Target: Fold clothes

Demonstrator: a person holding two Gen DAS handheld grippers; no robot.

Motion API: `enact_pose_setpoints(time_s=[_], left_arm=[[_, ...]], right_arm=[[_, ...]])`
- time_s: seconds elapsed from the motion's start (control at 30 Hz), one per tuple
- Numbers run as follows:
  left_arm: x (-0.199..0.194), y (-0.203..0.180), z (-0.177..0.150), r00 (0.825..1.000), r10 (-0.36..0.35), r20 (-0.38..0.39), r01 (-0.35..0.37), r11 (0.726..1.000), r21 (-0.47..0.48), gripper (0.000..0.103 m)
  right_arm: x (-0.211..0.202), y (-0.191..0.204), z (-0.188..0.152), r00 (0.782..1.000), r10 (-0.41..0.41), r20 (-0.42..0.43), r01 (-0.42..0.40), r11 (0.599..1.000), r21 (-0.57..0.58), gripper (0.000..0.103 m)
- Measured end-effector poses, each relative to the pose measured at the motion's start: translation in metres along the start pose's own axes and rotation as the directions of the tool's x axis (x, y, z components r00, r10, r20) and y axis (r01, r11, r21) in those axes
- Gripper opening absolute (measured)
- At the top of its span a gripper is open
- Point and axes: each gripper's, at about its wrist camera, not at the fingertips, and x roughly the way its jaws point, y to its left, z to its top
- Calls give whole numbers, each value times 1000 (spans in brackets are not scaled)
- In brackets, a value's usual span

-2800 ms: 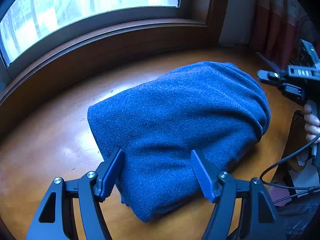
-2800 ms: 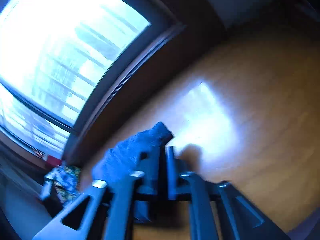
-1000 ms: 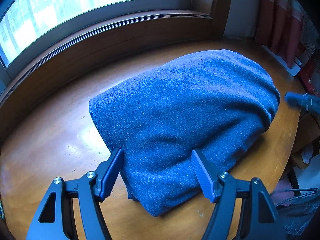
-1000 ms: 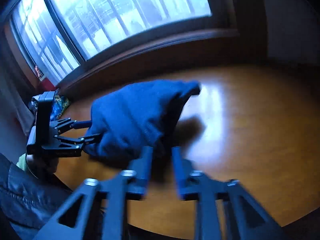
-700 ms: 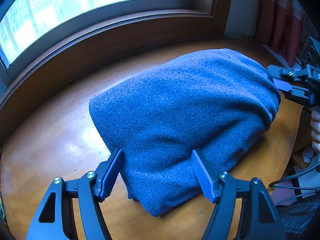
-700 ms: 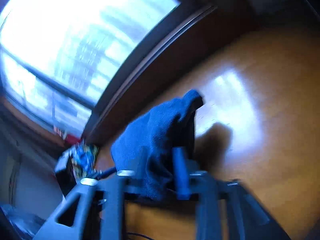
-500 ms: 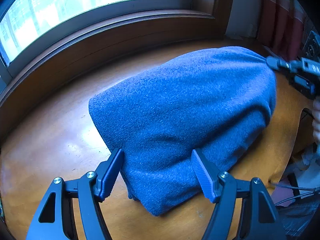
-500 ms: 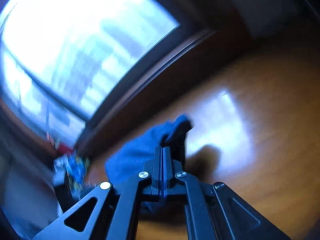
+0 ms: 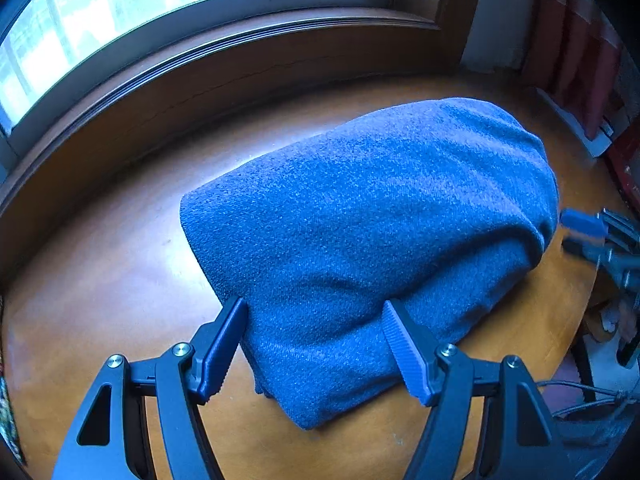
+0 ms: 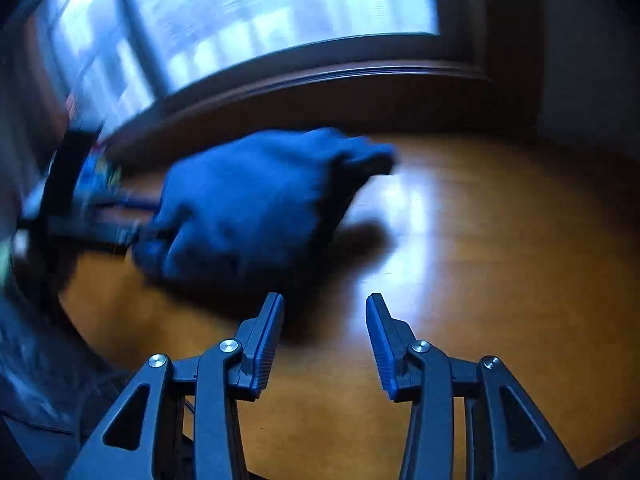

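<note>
Half a second ago the right gripper (image 10: 324, 340) was pinched shut at the cloth's edge; now its jaws stand wide apart and empty, drawn back just off the cloth's right end. Folded into a thick bundle, the blue cloth (image 9: 360, 232) lies on the wooden table (image 9: 112, 264) below the window (image 9: 160, 8), unmoved. Around its near corner sits the left gripper (image 9: 314, 344), jaws spread wide, one on either side of the fabric; whether they touch it is unclear. Red curtains (image 9: 580, 52) hang at right.
</note>
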Motion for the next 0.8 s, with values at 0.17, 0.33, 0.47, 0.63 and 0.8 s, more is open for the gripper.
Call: enact_pose_setpoints(time_s=[0.17,0.33,0.47,0.63,0.8], left_arm=[[3,-1,3,999,29,-18,-28,999,22,70],[3,5,0,998,58,-20,-58,998,11,70],[5,11,-4,996,88,-31,-88,996,-5,78],[10,30,-13,998,-5,-61,-2,993,-120,82],[7,29,-17,999,18,-51,-24,993,-111,81]], right_arm=[[21,32,6,999,-37,-1,35,969,-246,43],[39,41,14,997,-13,-78,-21,909,-416,4],[27,42,15,992,-73,-105,6,844,-536,3],[20,13,16,983,-128,-132,40,849,-527,0],[10,-3,22,993,-39,-111,-12,902,-432,0]])
